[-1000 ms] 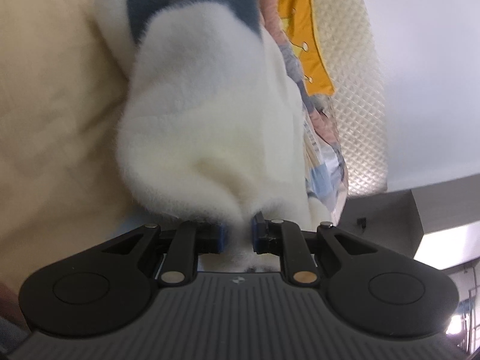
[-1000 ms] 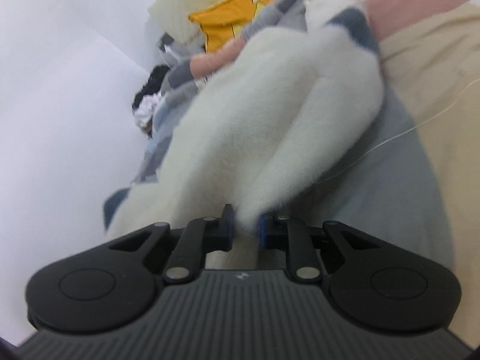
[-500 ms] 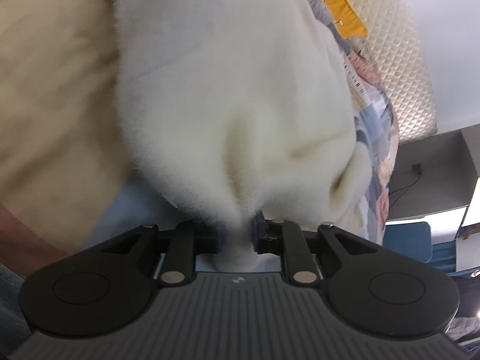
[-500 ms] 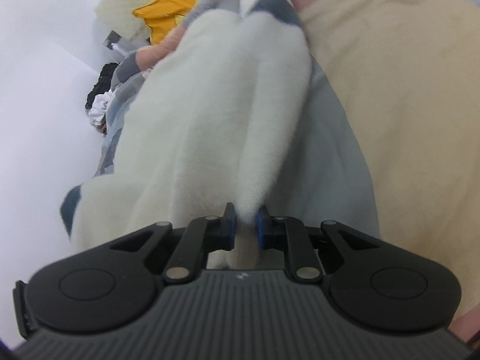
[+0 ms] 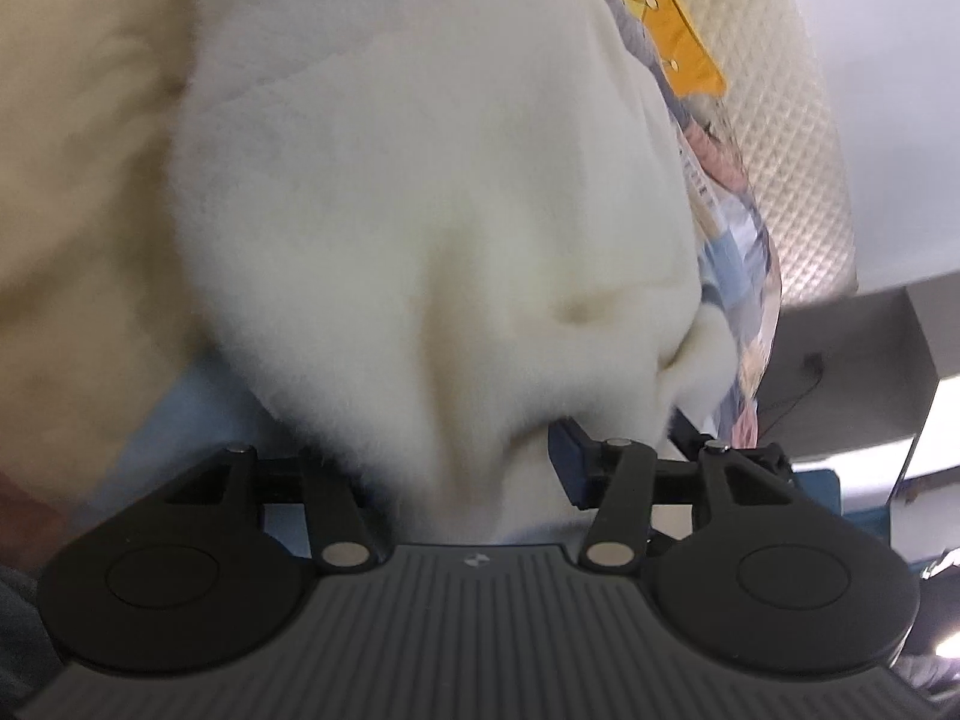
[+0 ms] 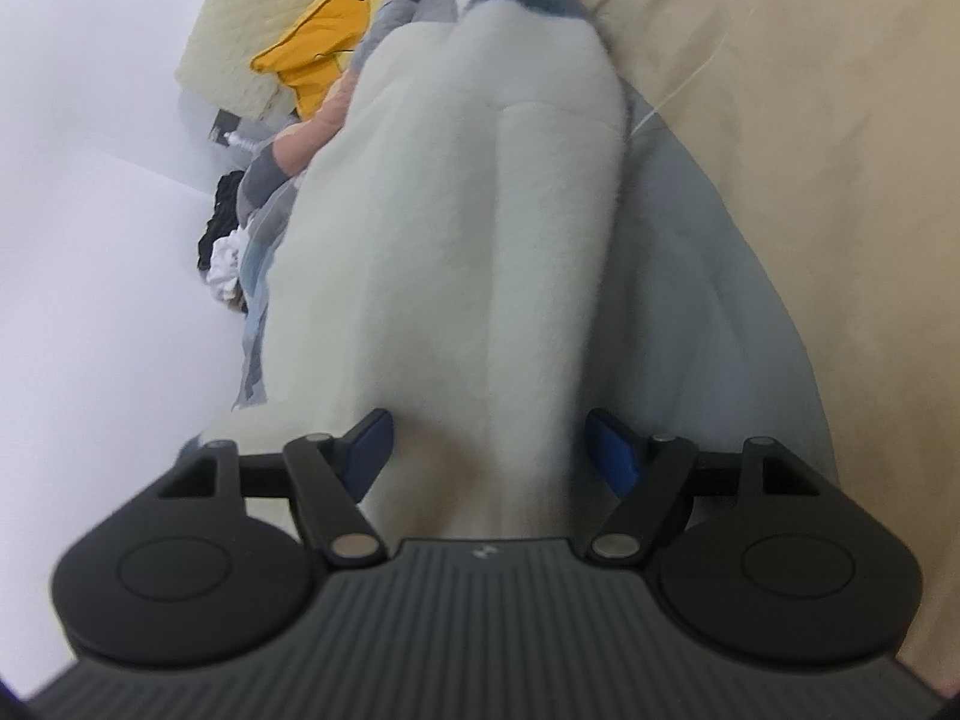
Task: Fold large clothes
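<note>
We are opening our left tool (image 5: pixel 456 456) and right tool (image 6: pixel 489 450), with the fluffy white garment (image 6: pixel 480 228) loose between their pads on the bed (image 6: pixel 810 120).

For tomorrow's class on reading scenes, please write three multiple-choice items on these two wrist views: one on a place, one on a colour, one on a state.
1. Where does the yellow cushion lie in the right wrist view?
A. upper left
B. lower right
C. between the fingers

2. What colour is the fleece garment?
A. red
B. cream white
C. black

3. How does the right gripper stand?
A. clamped on the fleece
B. jaws apart, fleece lying between them
C. out of view

Key:
1 A: it sits far off, beside the quilted cover.
2 B: the pile is pale throughout, also by the left gripper.
3 B: the blue pads stand clear of the cloth, jaws opening.
</note>
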Available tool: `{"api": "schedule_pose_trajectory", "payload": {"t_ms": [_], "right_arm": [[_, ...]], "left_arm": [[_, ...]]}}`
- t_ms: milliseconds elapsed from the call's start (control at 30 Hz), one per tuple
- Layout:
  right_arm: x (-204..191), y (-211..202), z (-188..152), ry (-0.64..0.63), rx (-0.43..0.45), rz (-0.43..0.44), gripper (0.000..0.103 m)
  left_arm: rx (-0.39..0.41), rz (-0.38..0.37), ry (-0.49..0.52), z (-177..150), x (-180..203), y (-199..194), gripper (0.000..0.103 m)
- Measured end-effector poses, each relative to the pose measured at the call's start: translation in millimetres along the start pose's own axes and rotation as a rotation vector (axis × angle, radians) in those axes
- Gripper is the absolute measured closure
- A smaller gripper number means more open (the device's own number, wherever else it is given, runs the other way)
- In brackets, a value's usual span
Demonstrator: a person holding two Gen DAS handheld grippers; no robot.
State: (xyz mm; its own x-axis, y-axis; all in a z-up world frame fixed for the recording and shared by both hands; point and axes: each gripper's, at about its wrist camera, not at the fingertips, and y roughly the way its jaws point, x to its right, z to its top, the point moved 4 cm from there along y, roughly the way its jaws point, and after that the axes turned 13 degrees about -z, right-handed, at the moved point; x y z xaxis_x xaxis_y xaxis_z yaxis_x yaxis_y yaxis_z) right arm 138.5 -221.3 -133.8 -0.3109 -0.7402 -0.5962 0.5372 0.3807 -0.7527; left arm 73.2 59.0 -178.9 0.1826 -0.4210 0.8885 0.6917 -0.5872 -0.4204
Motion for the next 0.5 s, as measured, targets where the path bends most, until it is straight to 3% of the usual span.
{"api": "schedule_pose_trajectory", "payload": {"t_ms": [167, 200, 267, 300, 333, 433, 500], "right_arm": [[-12.3, 16.7, 7.7, -0.045, 0.017, 0.02, 0.03], [-13.1, 18.4, 9.4, -0.058, 0.02, 0.031, 0.034], [-13.9, 20.9, 11.4, -0.075, 0.026, 0.049, 0.058], [-15.1, 22.8, 12.1, -0.081, 0.022, 0.056, 0.072], [-16.8, 23.9, 11.9, -0.09, 0.021, 0.061, 0.079], [-21.2, 16.8, 10.4, -0.116, 0.047, 0.095, 0.087], [-21.7, 6.6, 11.7, -0.069, 0.059, 0.214, 0.088]], "left_arm": [[0.052, -0.03, -0.032, 9.9, -7.1, 1.4, 0.046], [0.066, -0.038, -0.038, 11.0, -6.4, 2.7, 0.047], [0.077, -0.046, -0.034, 12.7, -5.9, 2.6, 0.051], [0.08, -0.048, -0.022, 12.5, -3.9, 2.9, 0.059], [0.081, -0.048, -0.009, 12.8, -2.4, 2.7, 0.065], [0.092, -0.07, -0.005, 12.4, 0.5, -1.8, 0.082], [0.1, -0.136, -0.037, 17.1, 5.0, -12.1, 0.085]]}}
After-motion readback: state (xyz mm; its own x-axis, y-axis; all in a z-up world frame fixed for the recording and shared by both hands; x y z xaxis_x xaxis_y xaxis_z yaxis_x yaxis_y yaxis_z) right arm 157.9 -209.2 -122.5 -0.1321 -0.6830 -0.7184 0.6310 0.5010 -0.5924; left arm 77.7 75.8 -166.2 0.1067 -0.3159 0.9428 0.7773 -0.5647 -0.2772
